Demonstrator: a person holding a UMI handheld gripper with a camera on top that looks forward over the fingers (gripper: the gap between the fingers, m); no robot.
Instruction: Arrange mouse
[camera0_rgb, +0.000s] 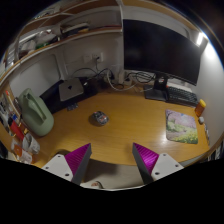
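A small grey mouse (99, 118) lies on the wooden desk (120, 125), well beyond my fingers and a little left of the line between them. My gripper (112, 160) is open, held high above the desk's near edge. Its two magenta pads (75, 158) stand wide apart with nothing between them. A colourful mouse mat (182, 126) lies on the desk at the right, apart from the mouse.
A large dark monitor (158, 48) stands at the back right with a keyboard (178, 93) below it. A green bag-like object (37, 112) stands at the left. Cables and a dark stand (71, 92) sit at the back. Shelves (60, 35) hang above.
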